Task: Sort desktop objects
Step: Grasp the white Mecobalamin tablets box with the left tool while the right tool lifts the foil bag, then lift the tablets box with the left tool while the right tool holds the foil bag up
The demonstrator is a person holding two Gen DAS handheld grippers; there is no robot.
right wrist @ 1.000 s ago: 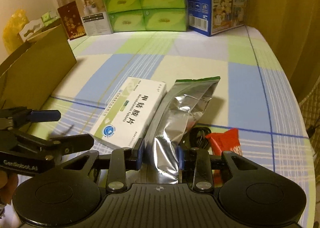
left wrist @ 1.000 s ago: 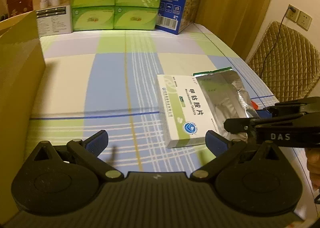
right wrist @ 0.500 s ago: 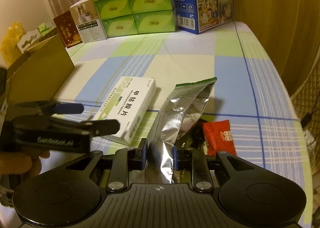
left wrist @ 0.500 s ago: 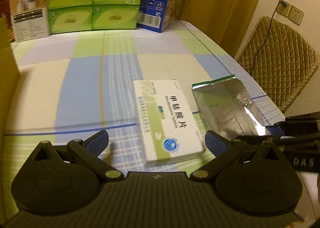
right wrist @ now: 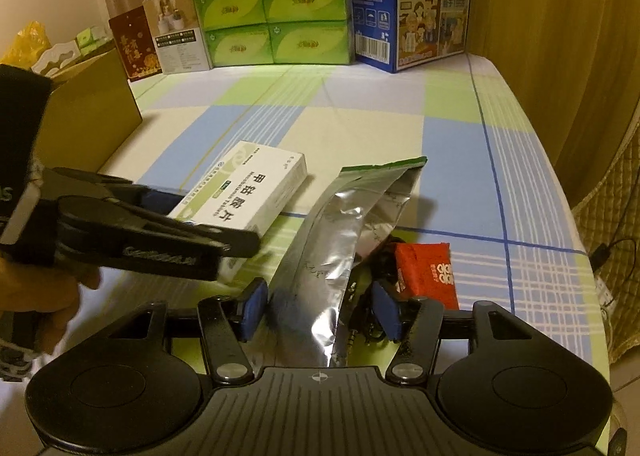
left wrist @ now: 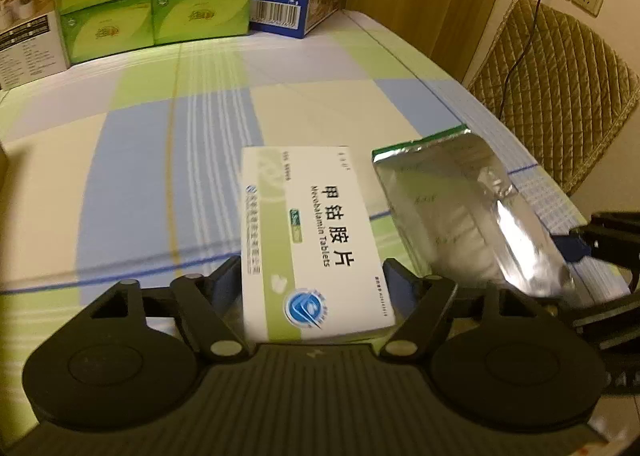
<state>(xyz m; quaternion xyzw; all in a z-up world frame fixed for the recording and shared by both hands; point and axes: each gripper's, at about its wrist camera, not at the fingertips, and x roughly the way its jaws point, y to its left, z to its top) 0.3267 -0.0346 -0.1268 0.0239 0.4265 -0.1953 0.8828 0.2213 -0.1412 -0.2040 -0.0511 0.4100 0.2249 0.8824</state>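
Left gripper: jaws now straddle the near end of the white-and-green tablet carton, a blue pad against each long side; half a second ago they stood wide with the carton ahead of them. They look clamped on it, though the frame is blurred.

Right gripper: jaws have come apart; a moment earlier they pinched the crinkled silver foil pouch with a green top strip. The pouch's near end now lies loose between the pads.

Tablet carton: flat on the checked blue, green and cream cloth of the bench, near its front edge, just left of the pouch.

Foil pouch: beside the carton, partly over a black cable and next to a small red packet toward the right edge.

Cardboard box: open, at the left edge; probably the bin for sorted items.

Meaning: the pouch appears set down and let go, and the carton is the piece in hand. Lifting it toward the box looks like the next move; a light squeeze should do for thin card.
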